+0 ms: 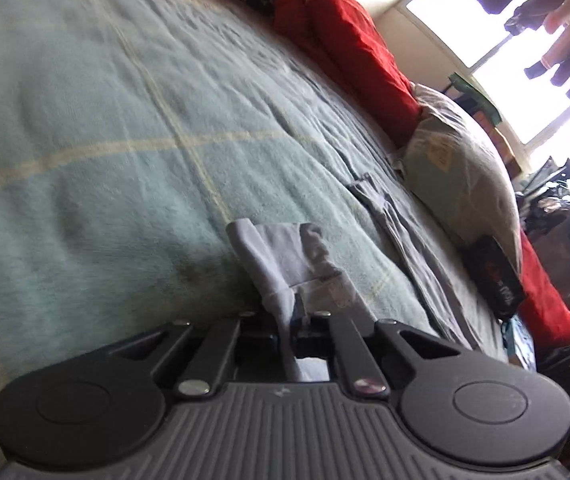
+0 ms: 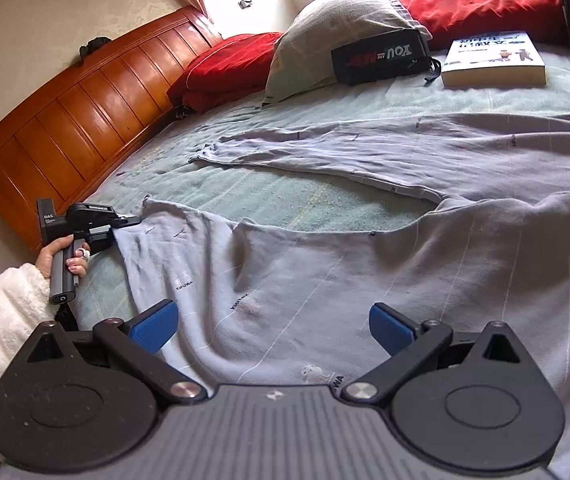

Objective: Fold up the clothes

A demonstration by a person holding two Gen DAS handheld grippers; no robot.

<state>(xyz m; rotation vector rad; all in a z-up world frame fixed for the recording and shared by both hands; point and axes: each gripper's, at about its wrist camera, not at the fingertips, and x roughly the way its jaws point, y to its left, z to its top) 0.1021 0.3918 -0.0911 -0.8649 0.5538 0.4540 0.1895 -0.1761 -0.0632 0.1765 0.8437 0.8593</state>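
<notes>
Grey trousers spread flat on the green blanket, legs pointing twd the headboard, far leg wrinkled, near leg smoother w/ thin stripes and small print. My left gripper is low at the near leg's cuff, fingers clenched on the hem, fabric bunched betw them; my hand wraps the handle, fluffy white sleeve behind. My right gripper hovers over the waist area, blue pads spread wide, nothing betw them. Beyond: grey pillow, red cushions, black box, book.
</notes>
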